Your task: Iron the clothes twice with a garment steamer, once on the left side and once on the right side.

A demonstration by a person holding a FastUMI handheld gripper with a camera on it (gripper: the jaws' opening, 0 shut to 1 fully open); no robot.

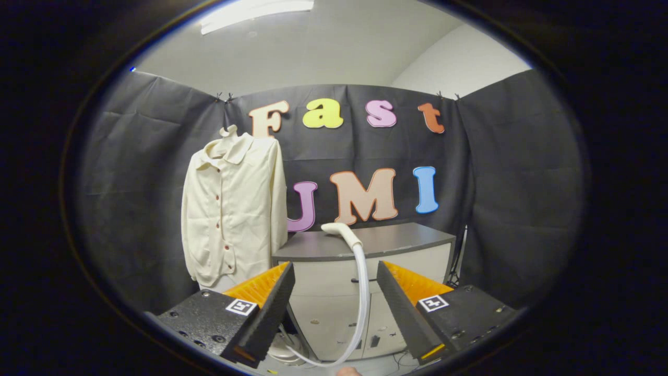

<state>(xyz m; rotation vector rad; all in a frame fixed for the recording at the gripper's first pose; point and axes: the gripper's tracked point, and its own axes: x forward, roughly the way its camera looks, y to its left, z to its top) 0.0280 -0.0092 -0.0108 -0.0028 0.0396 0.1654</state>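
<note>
So nothing's really started yet, as far as I can tell. The gripper (334, 308) has its fingers spread wide apart, holding nothing. The steamer head (340, 233) rests on top of the grey cabinet (402, 241), with its white hose (362, 292) drooping down the cabinet's front, right in the gap between the fingers but well beyond them. The cream shirt (233, 206) hangs just beside the cabinet, on its left, against the black cloth. Looks untouched, so I'd guess everything is left: grab the steamer, then do both passes, left side and right side.
</note>
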